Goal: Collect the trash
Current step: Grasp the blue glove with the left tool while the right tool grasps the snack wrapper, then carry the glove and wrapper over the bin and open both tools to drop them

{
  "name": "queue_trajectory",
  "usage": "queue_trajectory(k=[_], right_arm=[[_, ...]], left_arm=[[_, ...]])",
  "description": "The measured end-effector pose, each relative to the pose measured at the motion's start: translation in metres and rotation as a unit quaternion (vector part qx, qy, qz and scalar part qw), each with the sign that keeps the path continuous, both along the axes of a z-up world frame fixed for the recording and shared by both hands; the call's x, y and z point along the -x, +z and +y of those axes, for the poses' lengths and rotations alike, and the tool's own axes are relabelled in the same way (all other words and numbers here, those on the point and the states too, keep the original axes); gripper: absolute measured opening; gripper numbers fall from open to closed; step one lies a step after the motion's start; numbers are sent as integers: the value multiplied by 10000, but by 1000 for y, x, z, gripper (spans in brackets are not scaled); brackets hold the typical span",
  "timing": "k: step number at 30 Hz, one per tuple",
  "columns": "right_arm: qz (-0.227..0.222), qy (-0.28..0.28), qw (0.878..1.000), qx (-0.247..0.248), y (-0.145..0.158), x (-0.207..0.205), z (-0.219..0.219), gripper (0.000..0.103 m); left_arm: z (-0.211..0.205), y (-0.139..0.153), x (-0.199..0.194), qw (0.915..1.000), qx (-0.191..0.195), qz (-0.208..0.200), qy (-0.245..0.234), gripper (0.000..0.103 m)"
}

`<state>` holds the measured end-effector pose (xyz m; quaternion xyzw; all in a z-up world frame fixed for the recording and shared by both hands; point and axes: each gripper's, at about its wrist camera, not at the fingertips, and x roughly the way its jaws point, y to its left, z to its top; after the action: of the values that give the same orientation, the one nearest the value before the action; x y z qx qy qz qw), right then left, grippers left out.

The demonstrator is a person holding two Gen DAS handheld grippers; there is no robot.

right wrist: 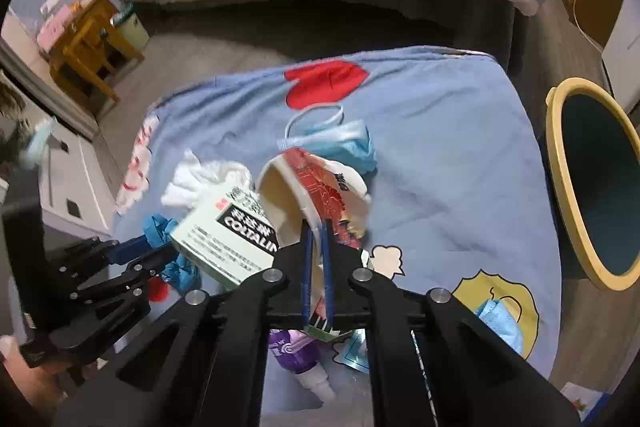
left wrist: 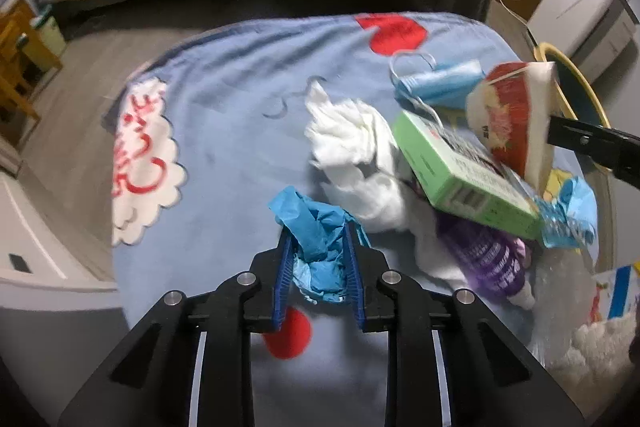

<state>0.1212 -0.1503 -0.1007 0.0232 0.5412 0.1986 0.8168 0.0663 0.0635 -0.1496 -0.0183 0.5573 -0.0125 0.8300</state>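
A heap of trash lies on a light-blue cartoon blanket (left wrist: pixel 224 131). My left gripper (left wrist: pixel 317 231) is shut on a crumpled blue paper wad (left wrist: pixel 298 207), whose top bulges out above the blue pads. My right gripper (right wrist: pixel 317 231) is shut on the wall of a red-and-white paper cup (right wrist: pixel 316 179), which is tilted with its mouth facing left. In the left wrist view the cup (left wrist: pixel 512 115) hangs over a green medicine box (left wrist: pixel 460 171). The left gripper (right wrist: pixel 160 251) shows at the left of the right wrist view, beside that box (right wrist: pixel 228 239).
White tissue (left wrist: pixel 352 131), a blue face mask (right wrist: pixel 340 143), a purple bottle (right wrist: pixel 296 351), a blue packet (left wrist: pixel 568 223) and a second mask (right wrist: pixel 500 319) lie around. A yellow-rimmed teal bin (right wrist: pixel 560 179) stands off the blanket's right edge. A bed runs along the back, and a wooden stool (right wrist: pixel 84 47) stands at the left.
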Motion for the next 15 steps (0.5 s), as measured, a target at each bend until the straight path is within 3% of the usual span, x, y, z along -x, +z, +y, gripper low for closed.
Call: queue_trajectory(k=[10, 15], right_arm=[[-293, -266, 9988, -280, 27, -2, -24, 3], [-447, -435, 9969, -485, 43, -5, -37, 3]], left_arm=[[4, 38, -6, 9971, -158, -719, 203, 25], [-2, 57, -6, 9944, -54, -1045, 170, 25]])
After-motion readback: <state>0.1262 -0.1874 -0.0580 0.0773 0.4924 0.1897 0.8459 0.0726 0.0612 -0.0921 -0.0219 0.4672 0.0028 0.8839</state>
